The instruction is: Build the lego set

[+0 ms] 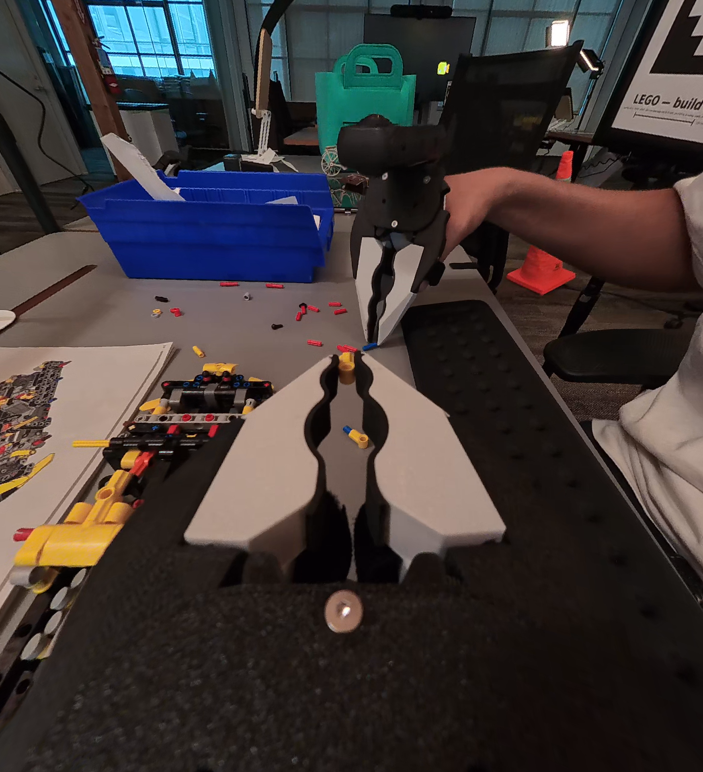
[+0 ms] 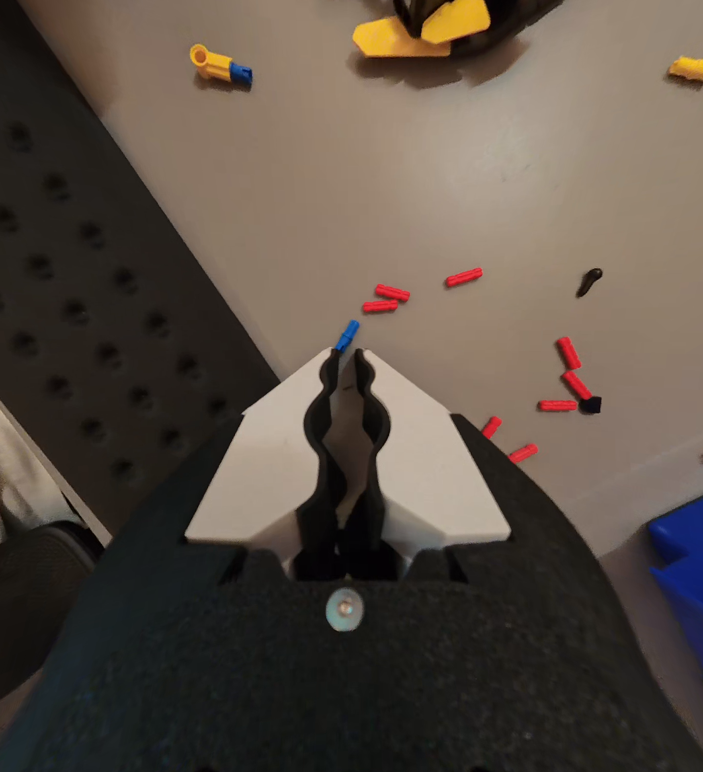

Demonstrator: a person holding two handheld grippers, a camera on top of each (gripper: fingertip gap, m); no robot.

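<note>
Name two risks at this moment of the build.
The right gripper meets the small blue plastic pin only at its tips; the pin could skid toward the short red plastic pins. The left gripper pinches a yellow plastic connector at its fingertips; it might twist free.

Even indoor light with window (image 1: 153, 39) daylight, soft shadows on the grey table (image 2: 445, 188), fisheye-bent edges, and slight blur in the right wrist view.
</note>
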